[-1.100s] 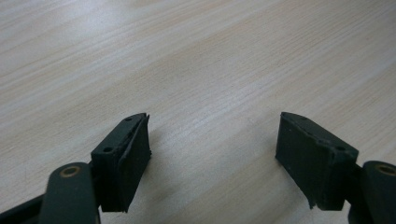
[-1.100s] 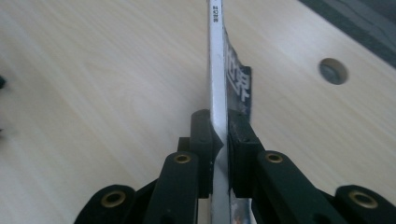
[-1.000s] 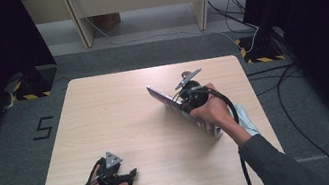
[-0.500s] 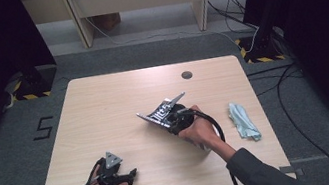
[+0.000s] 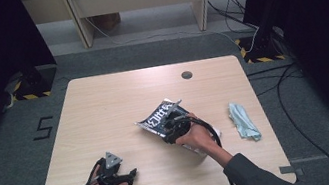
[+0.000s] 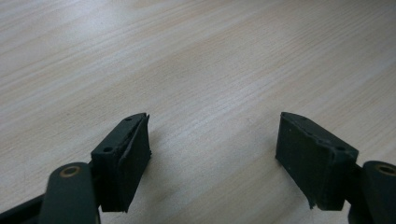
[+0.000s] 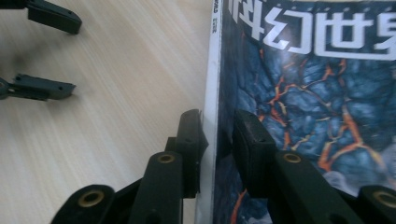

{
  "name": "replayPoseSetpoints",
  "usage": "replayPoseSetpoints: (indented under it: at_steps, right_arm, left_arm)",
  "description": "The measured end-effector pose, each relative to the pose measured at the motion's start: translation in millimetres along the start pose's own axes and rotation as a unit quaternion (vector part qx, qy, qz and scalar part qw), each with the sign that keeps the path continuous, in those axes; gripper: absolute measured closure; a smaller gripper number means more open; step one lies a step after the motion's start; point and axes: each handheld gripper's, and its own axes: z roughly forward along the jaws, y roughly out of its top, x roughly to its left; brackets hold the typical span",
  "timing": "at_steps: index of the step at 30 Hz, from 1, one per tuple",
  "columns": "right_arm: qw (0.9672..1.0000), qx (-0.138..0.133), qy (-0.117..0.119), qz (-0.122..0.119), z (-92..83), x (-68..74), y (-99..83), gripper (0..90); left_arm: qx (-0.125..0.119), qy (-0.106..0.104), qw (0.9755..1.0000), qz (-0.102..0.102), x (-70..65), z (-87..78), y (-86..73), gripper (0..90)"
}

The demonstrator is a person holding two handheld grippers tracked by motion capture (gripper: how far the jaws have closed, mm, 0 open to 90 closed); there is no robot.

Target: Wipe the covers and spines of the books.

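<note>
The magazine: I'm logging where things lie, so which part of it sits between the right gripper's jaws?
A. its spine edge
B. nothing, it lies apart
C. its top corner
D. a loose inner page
A: in the right gripper view the magazine's white spine edge runs between the right gripper's jaws.

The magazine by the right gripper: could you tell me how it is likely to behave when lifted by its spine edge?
The magazine looks thin and glossy, so it would probably sag and might slip. The right gripper straddles only its spine edge, so pages may fan open.
</note>
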Motion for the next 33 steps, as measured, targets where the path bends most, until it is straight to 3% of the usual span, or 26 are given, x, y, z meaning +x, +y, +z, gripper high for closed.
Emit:
replayPoseSetpoints:
  at_steps: [5,10,17,20,25,33]
  right_arm:
    - [0.9998,0.003,0.019,-0.002,8.3,5.5,-2.9,68.8]
    - [0.9994,-0.024,0.023,0.01,5.0,0.5,-5.1,65.9]
    - [0.9985,-0.039,-0.004,0.039,-4.3,-19.1,-19.0,57.8]
    - [0.9968,-0.056,-0.004,0.057,-7.7,-26.4,-26.8,52.5]
    - [0.9932,-0.087,-0.034,0.068,-15.3,-36.0,-45.7,43.9]
    - [0.9892,-0.094,-0.082,0.077,-20.0,-56.1,-62.0,39.0]
  left_arm:
    - [0.0,0.0,1.0,0.0,-0.1,0.0,0.0,25.1]
    - [-0.001,0.001,1.0,0.0,-0.2,0.2,0.0,25.1]
    - [0.0,0.0,1.0,0.001,0.1,0.4,0.5,25.1]
    - [0.002,-0.011,0.9999,0.008,2.2,1.0,1.7,24.7]
    - [-0.01,-0.032,0.9994,-0.012,0.8,0.6,3.8,24.8]
    - [-0.014,-0.044,0.9989,-0.002,-8.7,4.8,7.0,23.6]
